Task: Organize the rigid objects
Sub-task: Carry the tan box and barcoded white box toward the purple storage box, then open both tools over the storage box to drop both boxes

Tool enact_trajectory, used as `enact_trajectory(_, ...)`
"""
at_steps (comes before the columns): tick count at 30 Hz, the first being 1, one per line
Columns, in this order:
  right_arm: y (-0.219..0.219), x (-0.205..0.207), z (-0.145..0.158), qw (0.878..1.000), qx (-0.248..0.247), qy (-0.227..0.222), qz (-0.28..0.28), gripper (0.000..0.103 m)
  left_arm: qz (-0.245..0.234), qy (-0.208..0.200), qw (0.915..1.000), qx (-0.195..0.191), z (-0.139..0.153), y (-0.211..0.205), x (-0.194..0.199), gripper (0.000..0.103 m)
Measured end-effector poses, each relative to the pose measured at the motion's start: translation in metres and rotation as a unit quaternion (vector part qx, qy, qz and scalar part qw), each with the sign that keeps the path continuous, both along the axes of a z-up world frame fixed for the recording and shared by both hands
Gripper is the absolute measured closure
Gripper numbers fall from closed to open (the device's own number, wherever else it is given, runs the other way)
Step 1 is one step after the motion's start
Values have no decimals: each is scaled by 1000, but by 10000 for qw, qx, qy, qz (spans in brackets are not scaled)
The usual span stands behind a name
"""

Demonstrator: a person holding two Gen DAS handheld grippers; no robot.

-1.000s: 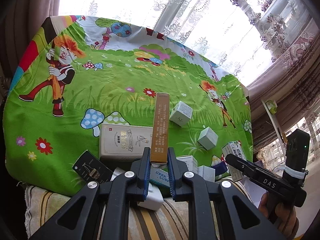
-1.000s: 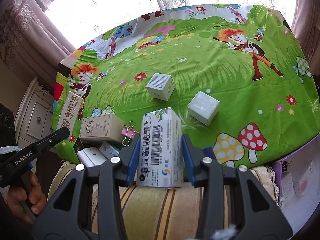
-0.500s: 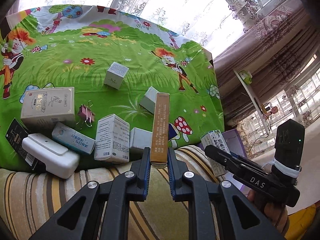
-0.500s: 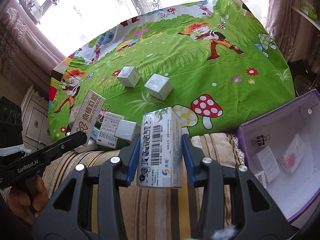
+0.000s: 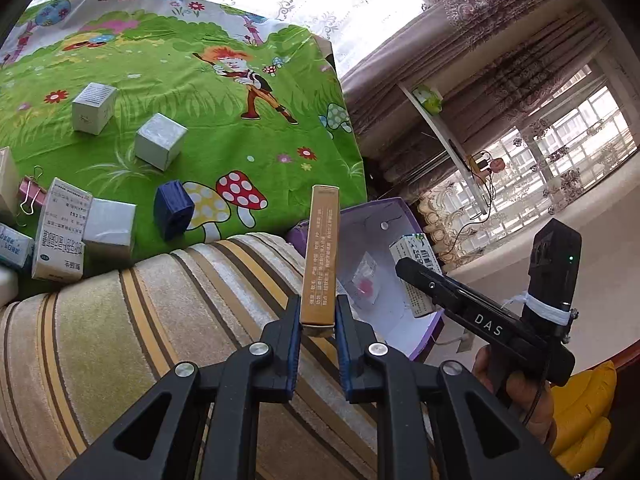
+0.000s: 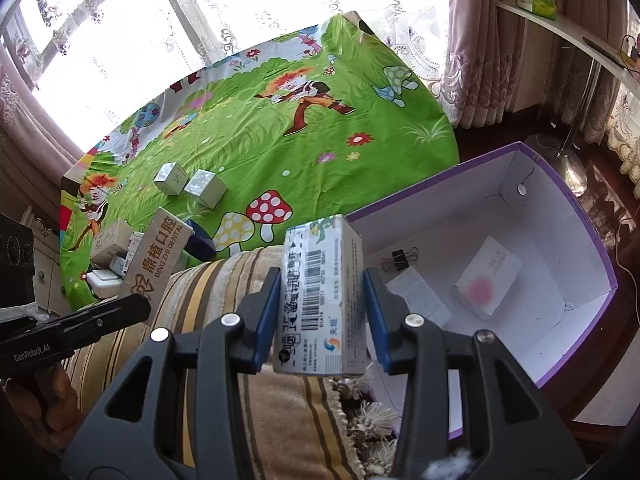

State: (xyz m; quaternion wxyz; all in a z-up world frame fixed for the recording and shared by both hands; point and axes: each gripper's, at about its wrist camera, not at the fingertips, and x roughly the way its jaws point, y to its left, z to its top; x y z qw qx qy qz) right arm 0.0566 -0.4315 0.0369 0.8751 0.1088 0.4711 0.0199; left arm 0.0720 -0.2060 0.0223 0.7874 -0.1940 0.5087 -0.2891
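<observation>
Boxes [image 5: 161,146] on cartoon tablecloth [image 5: 248,148], striped rug [image 5: 160,320], curtained windows [image 5: 540,152]

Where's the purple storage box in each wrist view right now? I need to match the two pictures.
Left wrist: purple box right of centre, partly hidden by the gold carton.
Right wrist: purple box fills the right side, open, interior visible.
Shared landmark: red spotted mushroom on the green cloth.

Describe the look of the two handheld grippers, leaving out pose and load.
Both are matte black plastic frames with triangular cut-outs, silver screw heads and blue pads lining the fingers. The left gripper reads "GenRobot.AI" in white along its side. The right gripper reads "DAS", has white string wound round its rear block and a small green light there. No sleeves show.
</observation>
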Motion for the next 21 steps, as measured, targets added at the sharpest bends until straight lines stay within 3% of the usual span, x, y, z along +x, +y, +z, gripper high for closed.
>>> enact_trajectory(5,-28,-11,1,9980,-463,-5,-424,58,-320,28,9994,-153,2,-29,-5,86)
enact_trajectory(13,-63,-24,6,9942,-576,-12,-905,57,-898,10,9956,-262,3,-67,-15,85)
enact_trajectory(15,-68,-25,8,9931,-604,4,-1002,55,-982,83,9949,-229,1,-71,-14,80)
enact_trajectory(17,-72,-26,11,9917,-655,-27,-1102,44,-933,123,9954,-155,0,-70,-15,59)
enact_trajectory(18,-74,-27,12,9911,-684,-58,-1144,36,-895,128,9957,-192,-1,-67,-14,57)
enact_trajectory(21,-75,-28,16,9901,-732,-125,-1189,31,-852,119,9960,-247,0,-63,-14,56)
